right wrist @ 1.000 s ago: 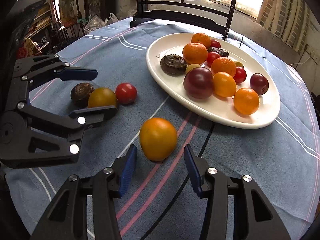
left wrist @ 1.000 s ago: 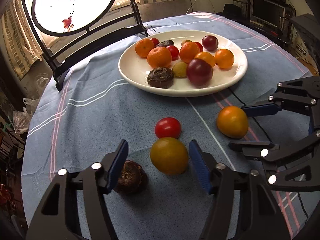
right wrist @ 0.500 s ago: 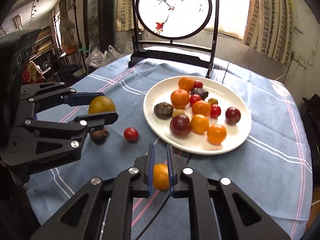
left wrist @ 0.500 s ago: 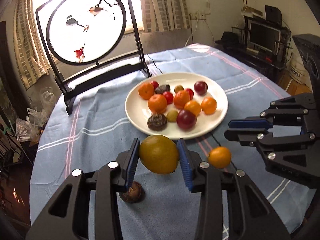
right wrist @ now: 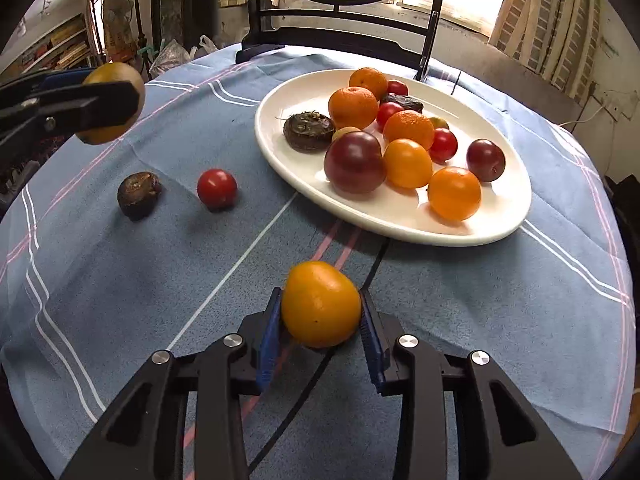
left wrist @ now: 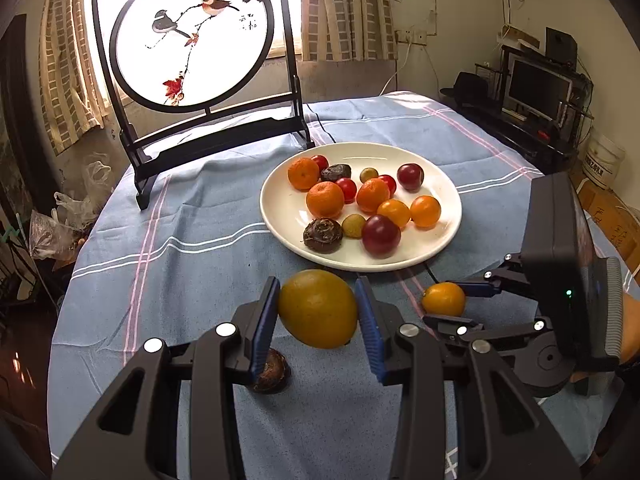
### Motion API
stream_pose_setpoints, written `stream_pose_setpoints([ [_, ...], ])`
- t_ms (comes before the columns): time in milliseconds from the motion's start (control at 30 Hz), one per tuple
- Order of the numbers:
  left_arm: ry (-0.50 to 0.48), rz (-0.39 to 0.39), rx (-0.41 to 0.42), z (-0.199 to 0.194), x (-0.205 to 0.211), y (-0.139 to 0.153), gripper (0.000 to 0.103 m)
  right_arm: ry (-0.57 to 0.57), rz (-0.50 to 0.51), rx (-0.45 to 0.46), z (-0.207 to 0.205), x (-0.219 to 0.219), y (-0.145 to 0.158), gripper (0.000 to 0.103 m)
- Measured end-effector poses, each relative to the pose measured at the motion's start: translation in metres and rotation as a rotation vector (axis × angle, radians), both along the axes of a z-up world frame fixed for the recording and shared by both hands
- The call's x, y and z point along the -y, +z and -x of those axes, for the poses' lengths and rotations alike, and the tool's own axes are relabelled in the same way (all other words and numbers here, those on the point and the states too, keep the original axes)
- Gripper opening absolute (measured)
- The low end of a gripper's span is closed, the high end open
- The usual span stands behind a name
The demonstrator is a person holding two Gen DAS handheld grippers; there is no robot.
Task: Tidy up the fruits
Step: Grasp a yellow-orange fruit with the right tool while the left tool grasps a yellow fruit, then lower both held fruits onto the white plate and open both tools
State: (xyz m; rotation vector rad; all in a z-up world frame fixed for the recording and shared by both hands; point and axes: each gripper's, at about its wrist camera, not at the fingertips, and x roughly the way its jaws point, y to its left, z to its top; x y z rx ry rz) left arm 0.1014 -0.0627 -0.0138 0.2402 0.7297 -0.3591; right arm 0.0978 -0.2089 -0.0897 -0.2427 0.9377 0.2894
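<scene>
Left gripper [left wrist: 317, 316] has lifted yellow fruit [left wrist: 318, 308]; right gripper [right wrist: 320, 322] still clamps orange fruit [right wrist: 321, 304].

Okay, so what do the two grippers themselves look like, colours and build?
Both the left gripper and the right gripper are matte black linkage frames with silver pivot pins. Their fingers carry blue ribbed pads. Seen from the left wrist view, the right gripper's body is a black box with a small green light.

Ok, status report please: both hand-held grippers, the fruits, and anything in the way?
Left hand-held gripper shut on yellow-green fruit. Right hand-held gripper shut on orange fruit. Plate ahead, path open.
</scene>
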Motion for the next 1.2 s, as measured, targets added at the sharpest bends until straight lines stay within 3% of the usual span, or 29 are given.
stream_pose_setpoints([
  [100,-0.005,0.009,0.014,-0.001,0.001,0.003,0.038,0.01,-0.053,0.03,0.007,0.006,0.019,0.037],
  [267,0.007,0.02,0.059,-0.011,0.017,0.018,0.038,-0.007,-0.119,0.158,0.013,0.018,0.075,0.037],
  [500,0.083,0.036,0.119,-0.047,0.042,0.043,0.038,-0.061,-0.17,0.274,-0.011,0.03,0.121,0.037],
  [733,0.143,-0.009,0.117,-0.078,0.051,0.035,0.038,-0.121,-0.153,0.297,-0.041,0.032,0.119,0.037],
  [967,0.154,-0.032,0.089,-0.096,0.05,0.02,0.038,-0.135,-0.155,0.247,-0.06,0.033,0.104,0.037],
  [1200,0.154,-0.039,-0.003,-0.128,0.049,0.0,0.038,-0.189,-0.143,0.194,-0.089,0.042,0.087,0.037],
])
